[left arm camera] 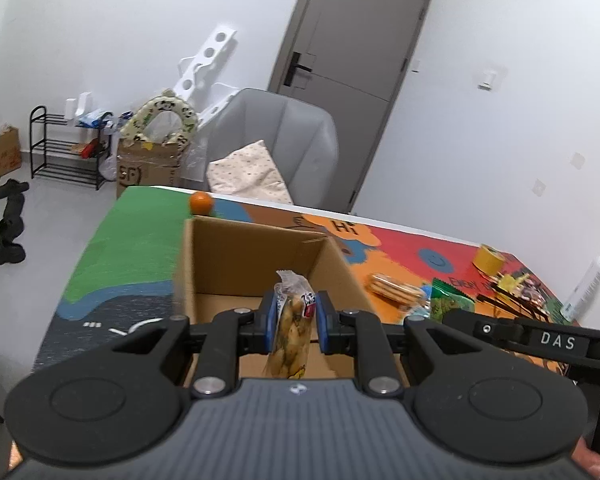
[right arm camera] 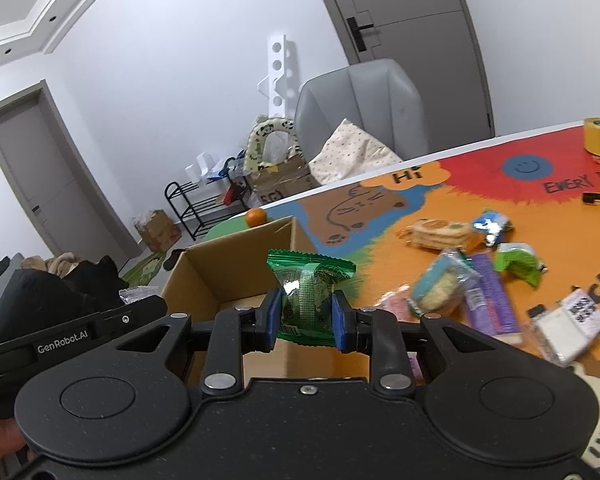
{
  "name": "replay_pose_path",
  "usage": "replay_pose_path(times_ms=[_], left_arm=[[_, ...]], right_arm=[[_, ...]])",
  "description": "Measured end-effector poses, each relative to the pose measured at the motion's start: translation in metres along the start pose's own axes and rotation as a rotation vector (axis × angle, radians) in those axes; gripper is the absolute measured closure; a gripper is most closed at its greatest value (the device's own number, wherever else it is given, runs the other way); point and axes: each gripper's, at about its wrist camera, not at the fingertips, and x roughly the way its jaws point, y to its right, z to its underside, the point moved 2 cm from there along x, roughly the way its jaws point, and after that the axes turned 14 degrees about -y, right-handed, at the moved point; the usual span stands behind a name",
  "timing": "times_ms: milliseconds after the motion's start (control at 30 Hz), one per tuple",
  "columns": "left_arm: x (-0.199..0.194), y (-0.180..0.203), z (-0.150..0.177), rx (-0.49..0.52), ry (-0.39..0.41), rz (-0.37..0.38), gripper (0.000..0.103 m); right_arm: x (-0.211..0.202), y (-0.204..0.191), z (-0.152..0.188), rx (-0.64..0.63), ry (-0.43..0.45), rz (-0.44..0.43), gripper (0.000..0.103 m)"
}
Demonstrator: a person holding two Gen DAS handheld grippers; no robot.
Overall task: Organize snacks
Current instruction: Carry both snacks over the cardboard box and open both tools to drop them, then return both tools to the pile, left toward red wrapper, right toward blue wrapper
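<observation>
Snacks: loose packets (right arm camera: 452,284) on the table (right arm camera: 400,208), beside the cardboard box (left arm camera: 260,256).
Left claw (left arm camera: 293,320): clamped on a clear packet (left arm camera: 290,332) above the box.
Right claw (right arm camera: 306,316): clamped on a green packet (right arm camera: 308,292) near the box rim.
Risk: releasing the green packet short of the opening could drop it outside.

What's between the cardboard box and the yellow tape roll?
In the left wrist view, a cracker pack lies on the mat between the box and the tape roll.
</observation>
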Motion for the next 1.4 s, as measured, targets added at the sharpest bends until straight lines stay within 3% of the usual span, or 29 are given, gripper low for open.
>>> replay_pose_path(times_ms=[267,500,567,667,800,1100,1400], left_arm=[[0.007,-0.018,-0.003,-0.026,-0.027,0.002,0.083],[0.005,-0.030,0.005,-0.036,-0.053,-0.009,0.071],[0.001,-0.034,0.007,-0.044,-0.048,-0.014,0.062],[-0.006,-0.036,0.010,-0.056,-0.029,-0.035,0.048],[-0.011,-0.037,0.014,-0.066,-0.025,-0.034,0.032],[-0.013,-0.012,0.017,-0.029,-0.004,-0.025,0.017],[-0.009,0.020,0.029,0.021,-0.026,-0.002,0.016]], right_arm=[[0.016,-0.031,-0.001,-0.036,-0.022,-0.001,0.078],[0.027,-0.047,-0.005,-0.050,-0.032,-0.025,0.078],[0.028,-0.052,-0.004,-0.067,-0.034,-0.039,0.074],[0.022,-0.054,-0.002,-0.079,-0.009,-0.027,0.056],[0.015,-0.041,0.003,-0.032,-0.014,-0.020,0.054],[-0.012,-0.005,0.018,0.052,0.015,0.037,0.044],[-0.033,0.026,0.035,0.089,0.019,0.070,0.031]])
